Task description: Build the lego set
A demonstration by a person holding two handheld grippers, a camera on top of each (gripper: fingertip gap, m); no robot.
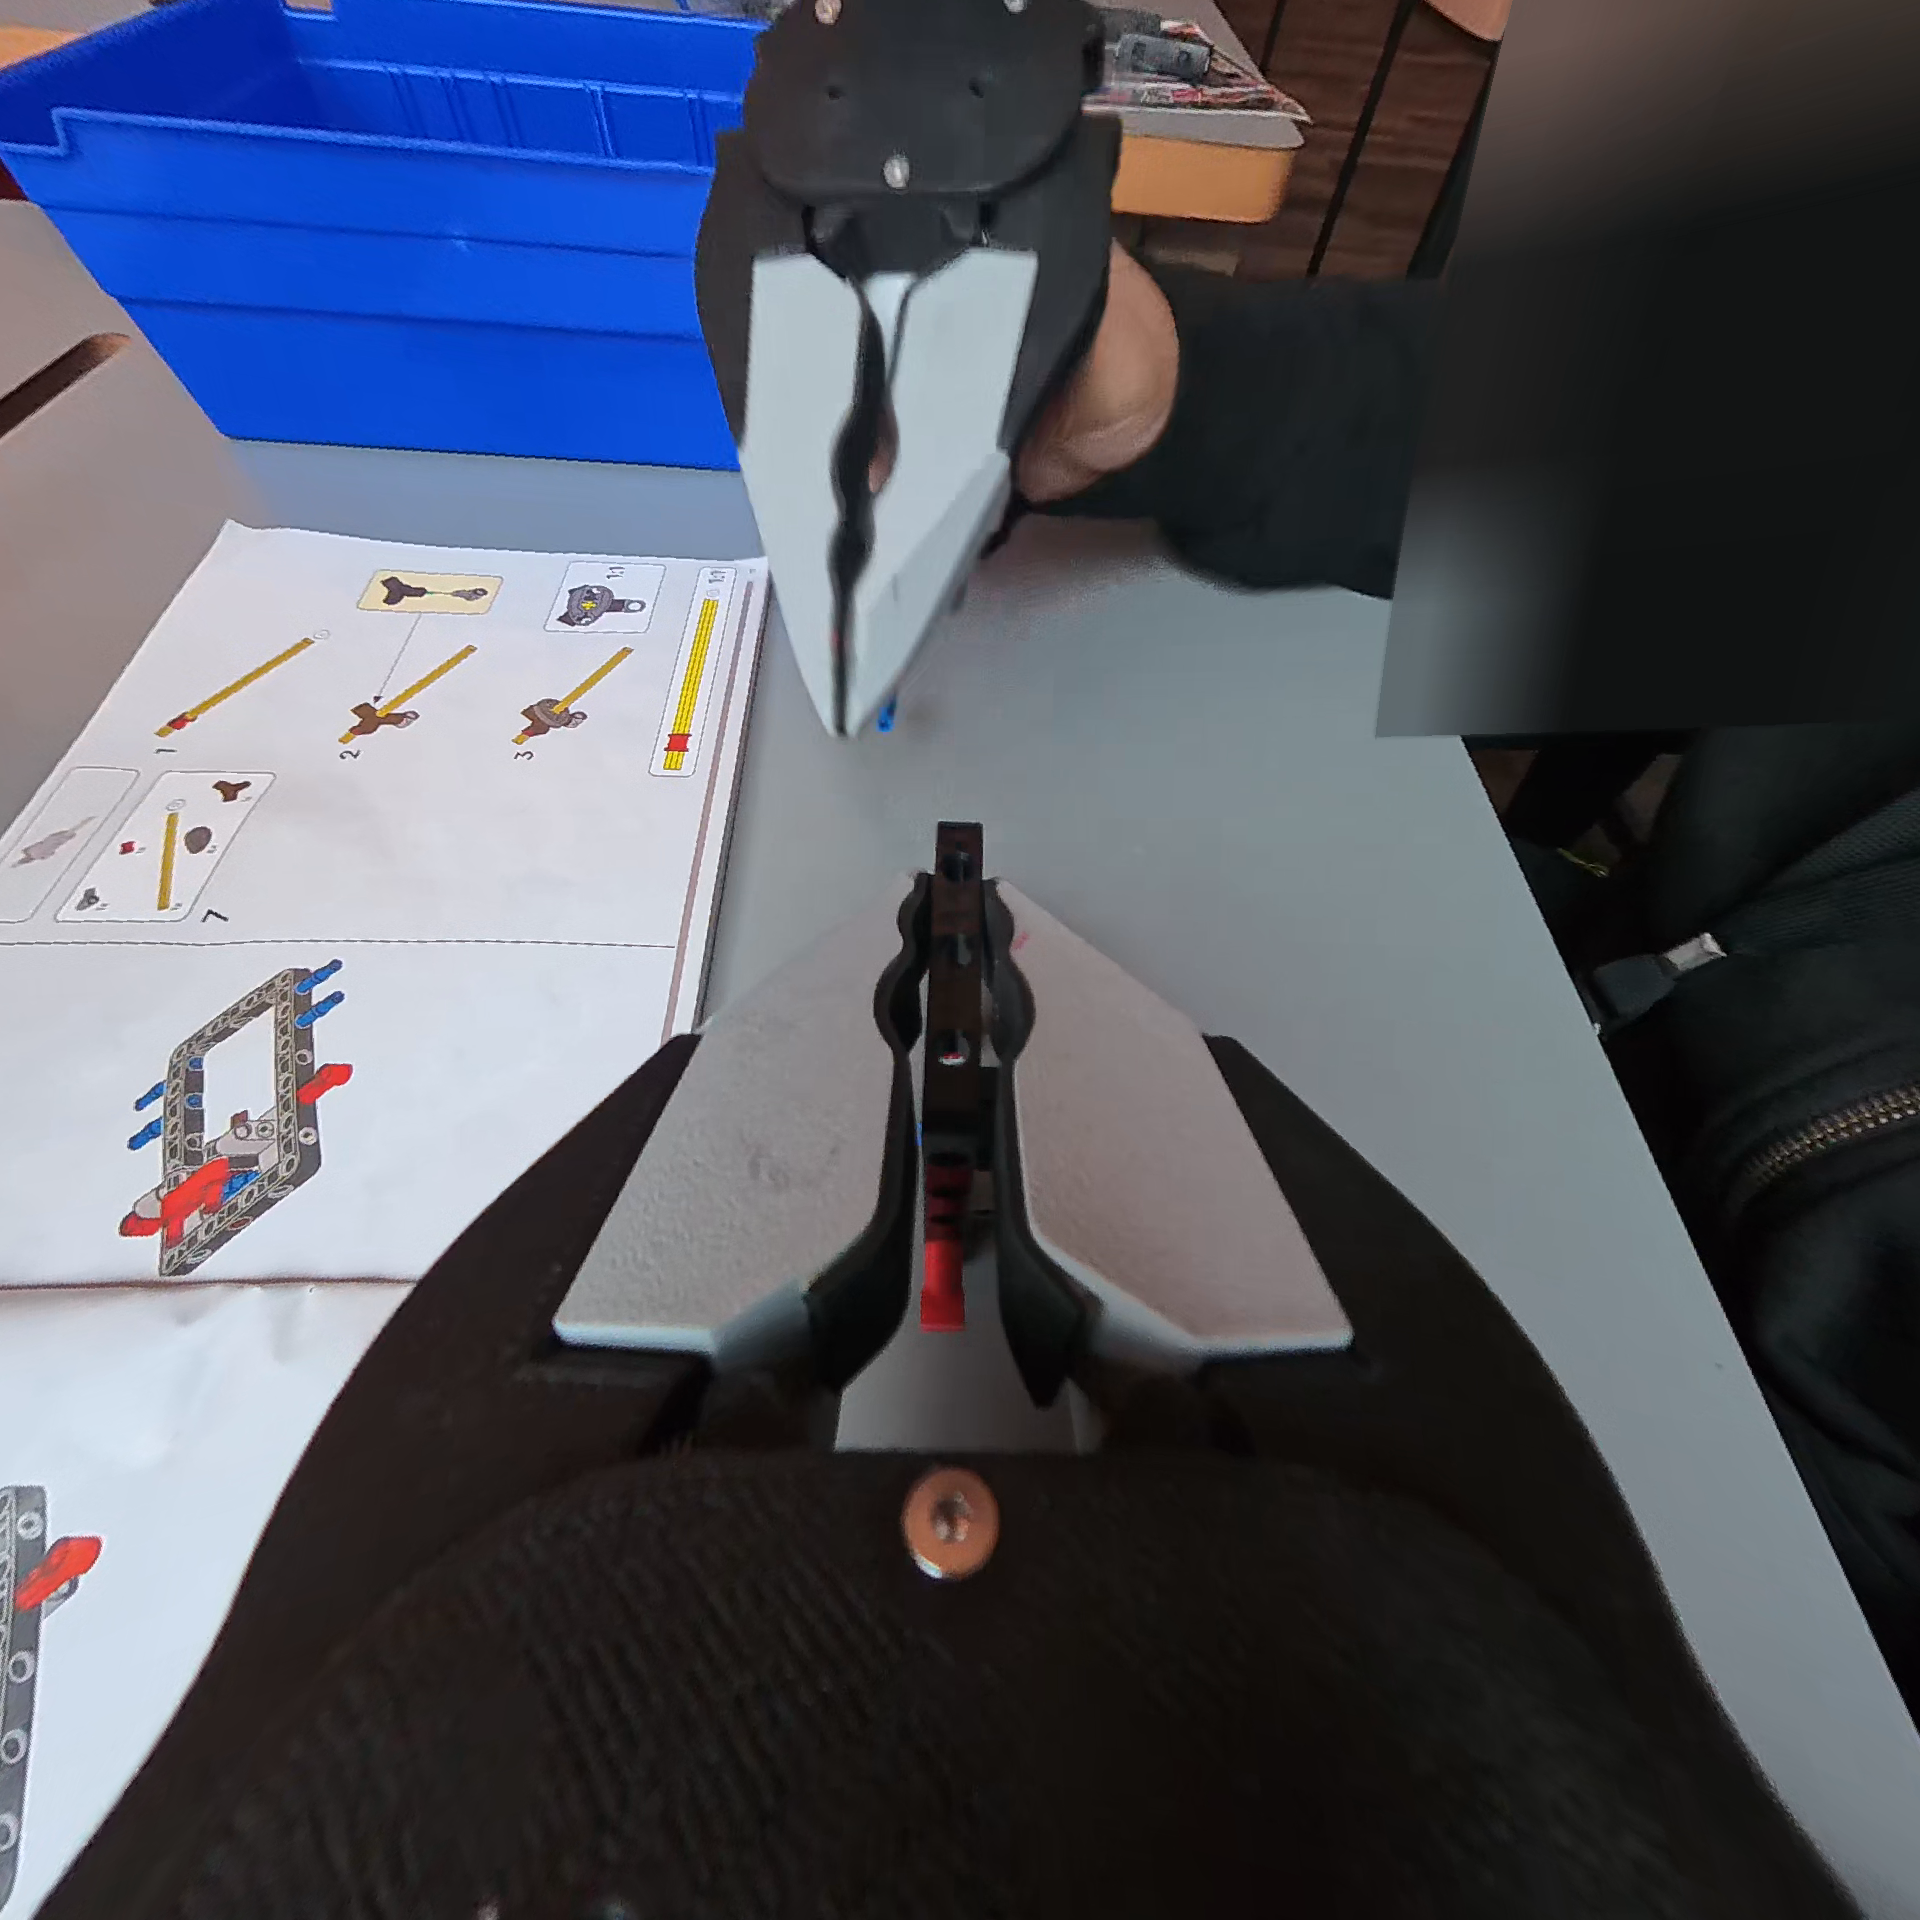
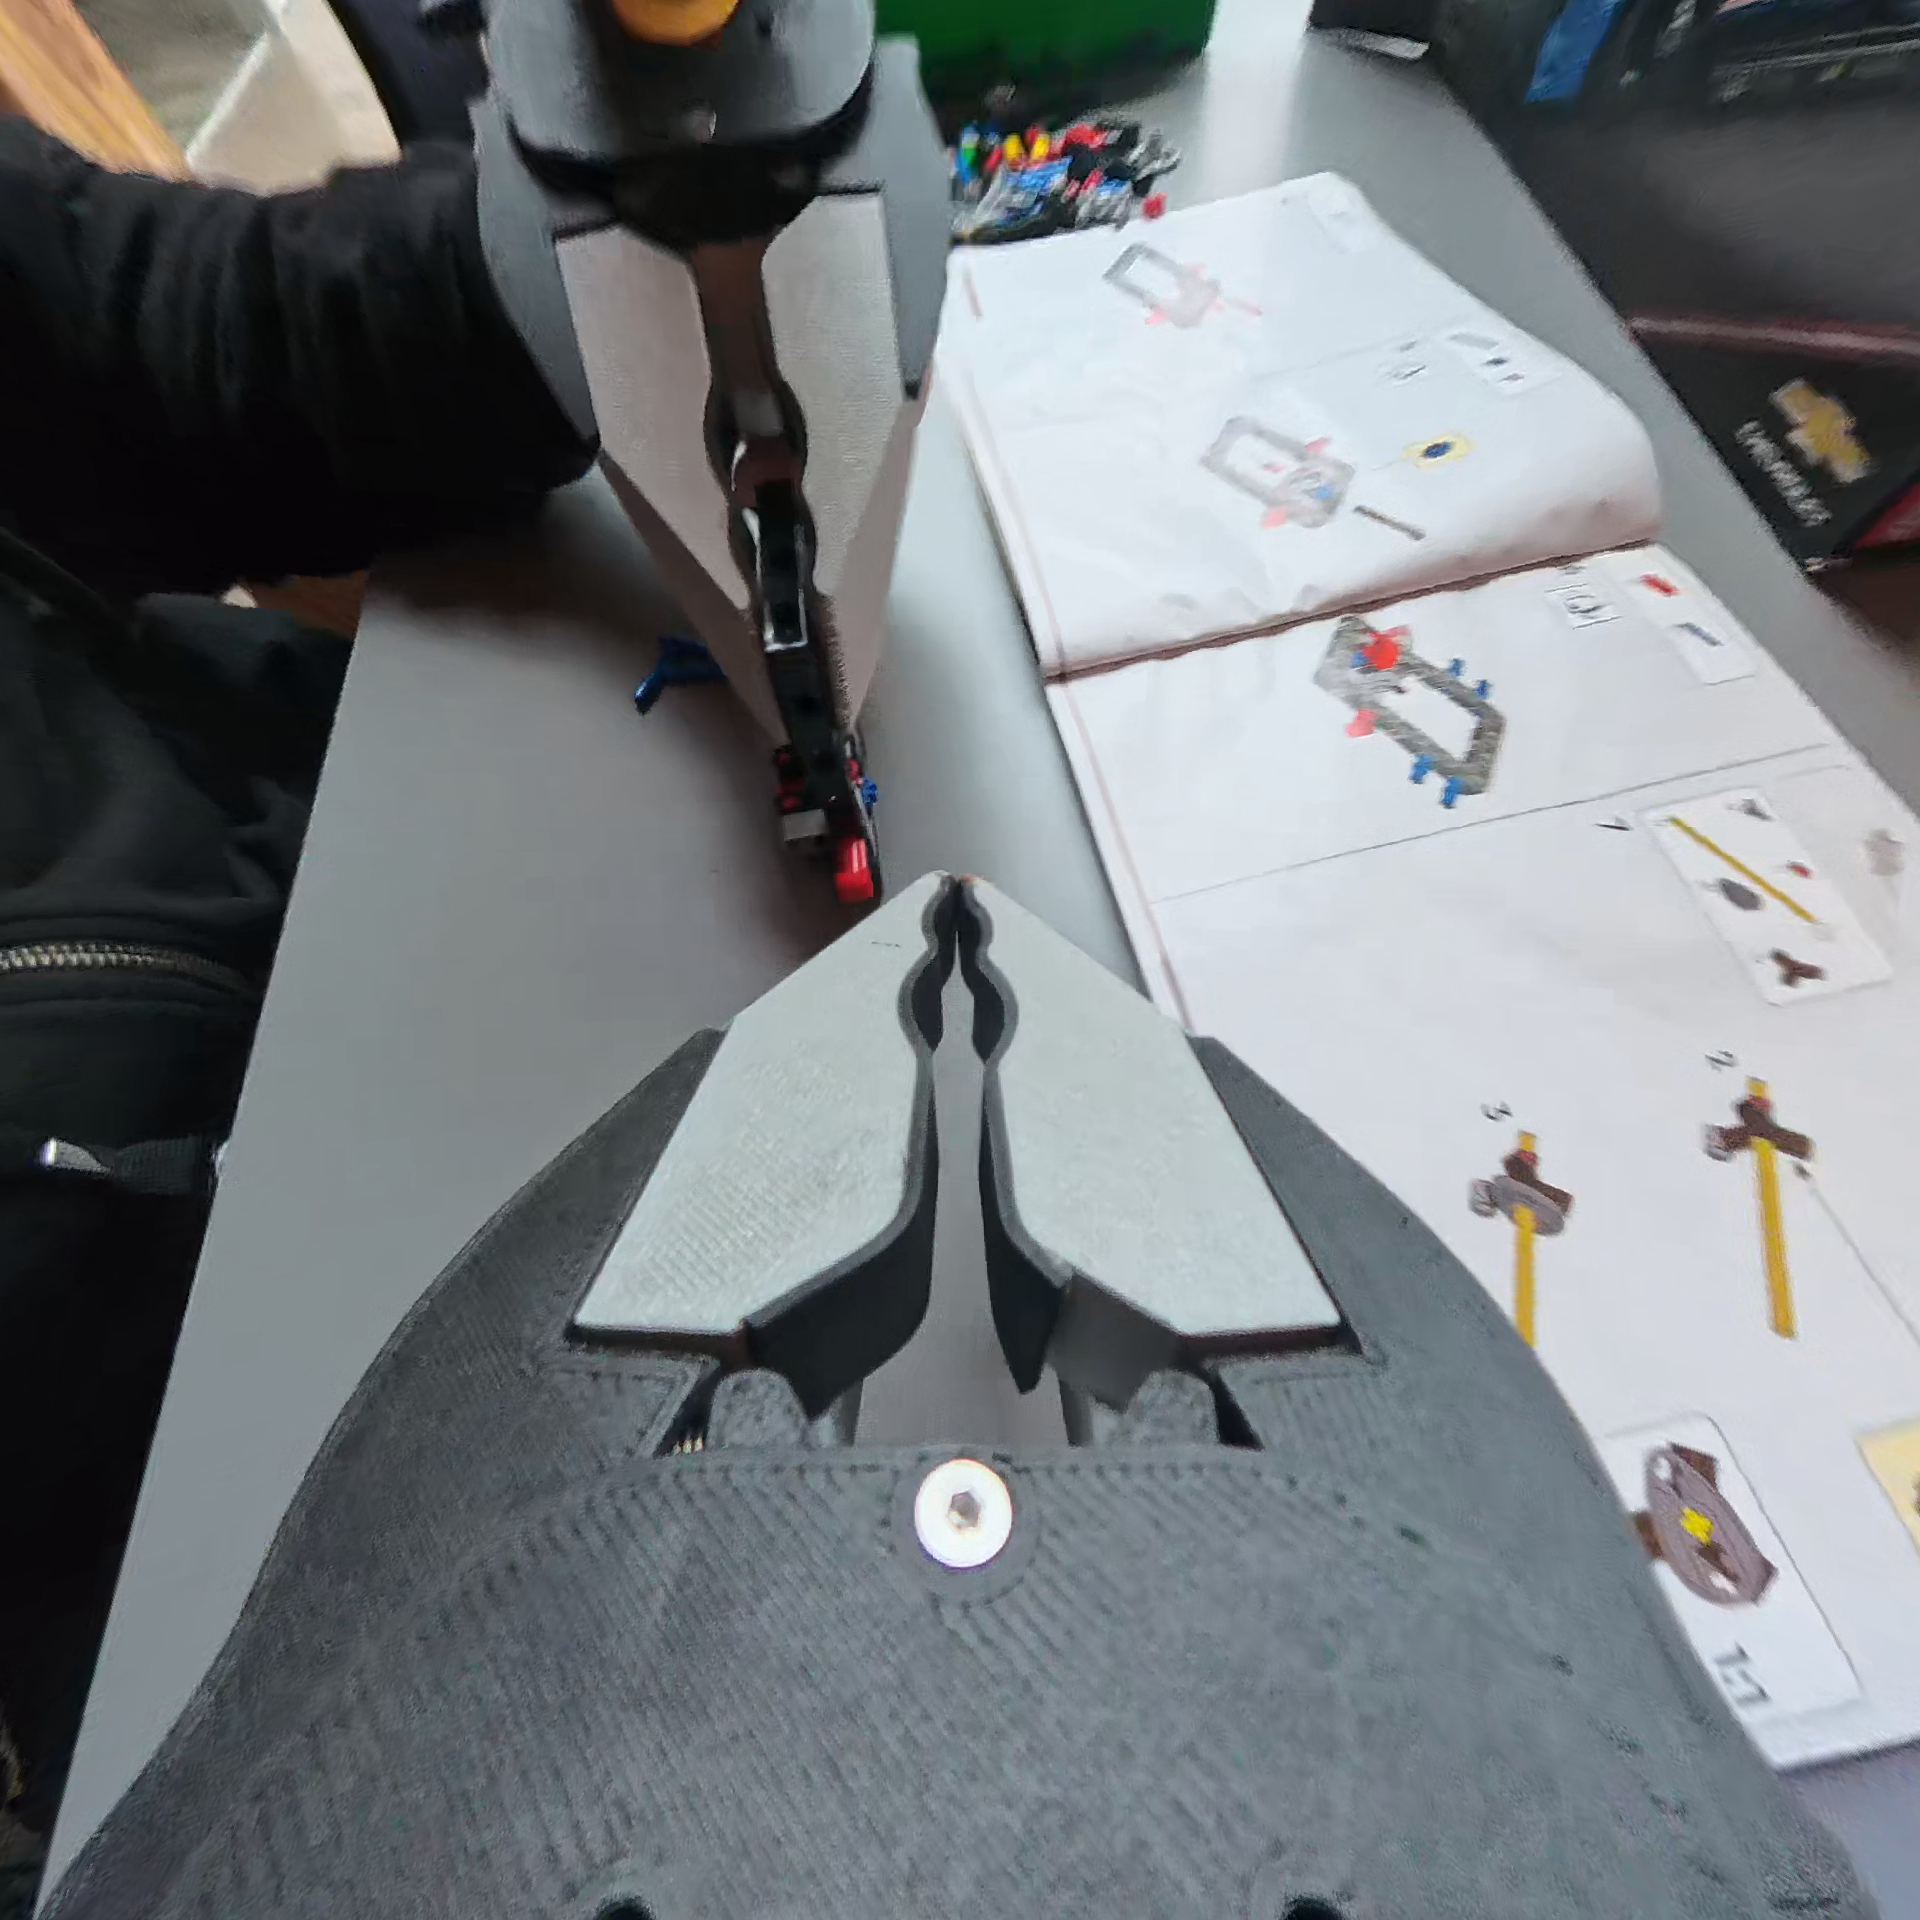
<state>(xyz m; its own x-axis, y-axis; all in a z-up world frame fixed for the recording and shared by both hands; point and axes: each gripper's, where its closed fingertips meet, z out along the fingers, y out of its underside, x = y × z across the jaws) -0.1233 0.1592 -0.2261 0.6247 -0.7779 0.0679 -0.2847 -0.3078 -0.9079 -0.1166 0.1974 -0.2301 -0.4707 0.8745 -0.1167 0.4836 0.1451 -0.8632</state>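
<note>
My left gripper (image 1: 958, 883) is shut on a black lego frame assembly (image 1: 958, 847) that sticks out past its tips, with a red pin (image 1: 940, 1288) showing between the fingers. In the right wrist view the left gripper (image 2: 821, 717) points at me, and the assembly (image 2: 821, 790) hangs just above the grey table (image 2: 520, 831). My right gripper (image 2: 956, 883) is shut, its tips a short way from the assembly's red end (image 2: 854, 862). In the left wrist view the right gripper (image 1: 852, 717) has a small blue bit (image 1: 885, 715) at its tip; I cannot tell whether it is held.
An open instruction booklet (image 1: 364, 831) (image 2: 1455, 831) lies beside the grippers. A blue bin (image 1: 416, 260) stands behind it. A loose blue piece (image 2: 675, 665) lies on the table. A pile of small parts (image 2: 1060, 166) and a black box (image 2: 1818, 457) sit farther off. A black bag (image 2: 104, 987) hangs past the table edge. Some 5 cm of space lies between my two pairs of fingers.
</note>
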